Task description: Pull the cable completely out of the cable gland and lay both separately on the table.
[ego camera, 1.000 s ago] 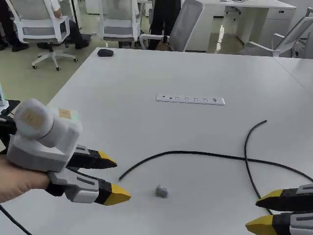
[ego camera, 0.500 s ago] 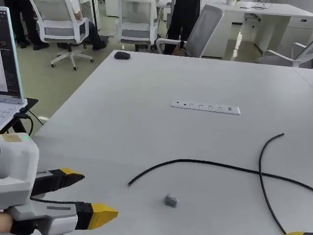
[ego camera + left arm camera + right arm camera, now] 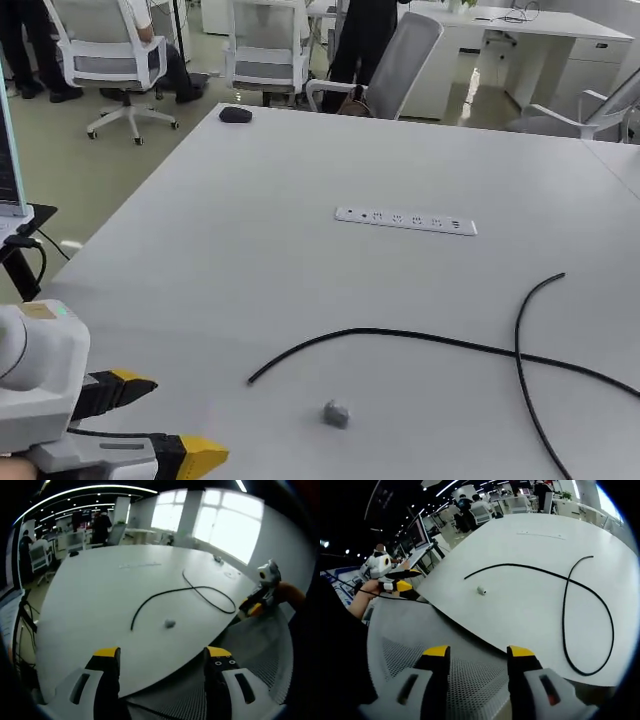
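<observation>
Head cam: high at the near edge of the table [image 3: 250, 250], pitched forward and down, facing along it toward the power strip [image 3: 405, 221] and the office chairs beyond. The left gripper [image 3: 185, 420] sits close in its bottom-left corner. Left gripper cam: low, set back off the table edge over white mesh [image 3: 260, 645], facing across the top at mid-range, with the right gripper [image 3: 250, 608] at its right side. Right gripper cam: also off the edge above the mesh, facing across the top toward the strip, left gripper at its left. All three share the tabletop with cable [image 3: 400, 337] and cable gland [image 3: 336, 413]. Each gripper cam sees the other gripper.
</observation>
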Demonstrator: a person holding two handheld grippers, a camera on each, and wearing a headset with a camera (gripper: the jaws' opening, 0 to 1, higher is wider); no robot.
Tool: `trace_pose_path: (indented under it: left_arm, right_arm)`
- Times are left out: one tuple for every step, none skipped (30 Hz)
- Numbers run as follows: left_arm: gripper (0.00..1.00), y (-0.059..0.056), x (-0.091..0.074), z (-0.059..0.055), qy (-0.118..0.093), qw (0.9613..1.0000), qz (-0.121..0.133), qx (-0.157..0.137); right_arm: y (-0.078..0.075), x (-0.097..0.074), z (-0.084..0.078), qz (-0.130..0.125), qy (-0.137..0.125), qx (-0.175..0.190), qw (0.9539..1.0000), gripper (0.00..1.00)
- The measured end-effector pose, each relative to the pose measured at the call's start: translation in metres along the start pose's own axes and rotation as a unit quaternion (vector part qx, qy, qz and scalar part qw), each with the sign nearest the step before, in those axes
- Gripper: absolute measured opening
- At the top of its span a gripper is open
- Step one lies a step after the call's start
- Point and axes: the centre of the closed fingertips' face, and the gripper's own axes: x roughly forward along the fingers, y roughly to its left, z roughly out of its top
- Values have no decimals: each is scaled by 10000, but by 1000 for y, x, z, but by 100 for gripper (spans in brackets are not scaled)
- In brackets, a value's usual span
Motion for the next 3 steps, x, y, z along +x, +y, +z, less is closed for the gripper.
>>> trace_pose_path:
  left_arm:
    - [69,0,-1,0,-22,10000,-36,-29]
    - [69,0,-1,0,-29,10000,-61,-68]
    - [69,0,-2,-1,-16,10000,-61,-68]
  right_arm:
    - [0,-1,1,-6,-17,8,10000,47]
    - [0,-1,1,-19,-28,12,10000,47]
    - [0,-1,2,-26,-23,10,10000,47]
